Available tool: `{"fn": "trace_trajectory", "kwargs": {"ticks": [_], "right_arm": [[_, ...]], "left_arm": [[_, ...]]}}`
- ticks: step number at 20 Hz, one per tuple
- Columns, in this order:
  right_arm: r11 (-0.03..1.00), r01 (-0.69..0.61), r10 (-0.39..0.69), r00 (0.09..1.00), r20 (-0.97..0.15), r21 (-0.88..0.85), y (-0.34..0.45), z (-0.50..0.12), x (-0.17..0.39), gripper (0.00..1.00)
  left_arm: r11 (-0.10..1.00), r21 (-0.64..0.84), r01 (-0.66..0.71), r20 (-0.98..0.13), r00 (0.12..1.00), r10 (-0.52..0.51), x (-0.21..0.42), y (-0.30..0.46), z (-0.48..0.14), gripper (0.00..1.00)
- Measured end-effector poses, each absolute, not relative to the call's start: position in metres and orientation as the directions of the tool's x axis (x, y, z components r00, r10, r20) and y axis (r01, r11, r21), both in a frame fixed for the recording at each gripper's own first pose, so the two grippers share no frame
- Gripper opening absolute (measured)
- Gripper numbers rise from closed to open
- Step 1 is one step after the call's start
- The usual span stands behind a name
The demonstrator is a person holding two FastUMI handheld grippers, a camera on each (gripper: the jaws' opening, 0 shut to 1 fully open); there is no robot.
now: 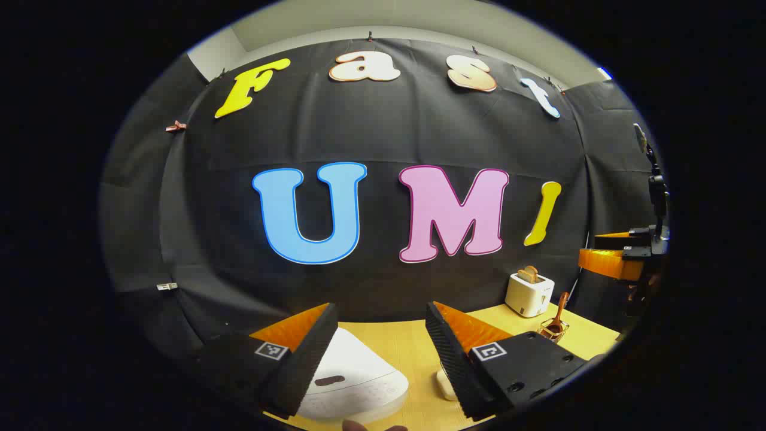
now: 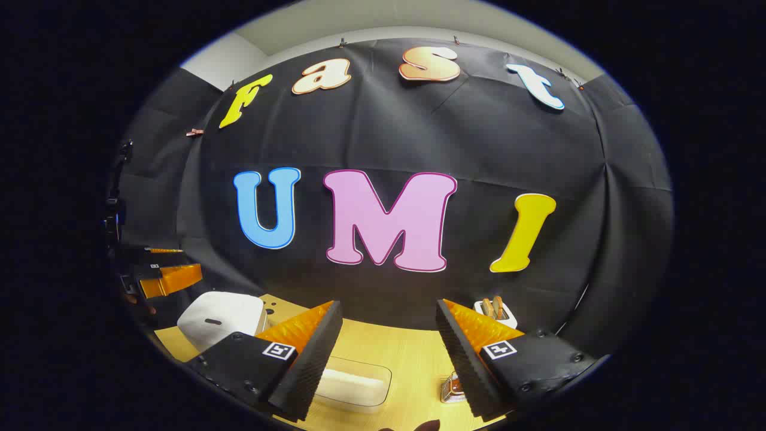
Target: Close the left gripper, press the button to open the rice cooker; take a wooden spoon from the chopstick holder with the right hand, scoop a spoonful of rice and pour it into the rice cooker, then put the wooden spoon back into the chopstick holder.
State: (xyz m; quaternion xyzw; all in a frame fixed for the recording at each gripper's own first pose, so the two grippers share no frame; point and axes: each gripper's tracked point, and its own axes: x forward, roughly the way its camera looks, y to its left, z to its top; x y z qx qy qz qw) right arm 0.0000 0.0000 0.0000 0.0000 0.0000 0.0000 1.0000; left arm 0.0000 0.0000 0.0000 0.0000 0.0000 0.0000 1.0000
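Cooker (image 1: 353,377) sits lid-down on the table (image 1: 407,347), just below and ahead of the left claw (image 1: 380,359), partly behind its left finger. The dark oval button on the lid front looks unpressed. In the right gripper view the same cooker (image 2: 221,317) is off to the far left of the right claw (image 2: 389,359), lid shut too.

Left claw: fingers spread wide, nothing between them, hovering above the cooker. Task wants it pressed together before poking the button, so step one is not done yet.

Right claw: also spread, empty, held up over the table. Directly below and between its fingers is a clear tub (image 2: 353,383) with white stuff inside, most likely the rice. It also shows in the left gripper view, far right and raised (image 1: 616,257).

Holder (image 1: 553,329) with the spoon (image 1: 561,311) standing in it sits past the left claw's right finger, near the toaster (image 1: 529,293). From the right claw's side, something small and orange-brown (image 2: 452,389) peeks beside its right finger; probably that holder, but too hidden to confirm. Toaster (image 2: 495,311) is just behind that finger.

Progress as I read it: zero of the steps complete. Lid closed, spoon untouched, no rice moved. Left: close left claw, press button, grab spoon, scoop, pour, return spoon.
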Motion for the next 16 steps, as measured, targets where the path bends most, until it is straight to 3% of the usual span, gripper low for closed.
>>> {"fn": "trace_trajectory", "kwargs": {"ticks": [16], "right_arm": [[1.0,-0.004,0.004,1.0,-0.001,-0.011,0.0027,-0.0014,-0.0001,0.97]], "left_arm": [[1.0,-0.001,-0.004,-0.006,1.0,0.004,-0.0011,0.0034,-0.0027,0.95]]}}
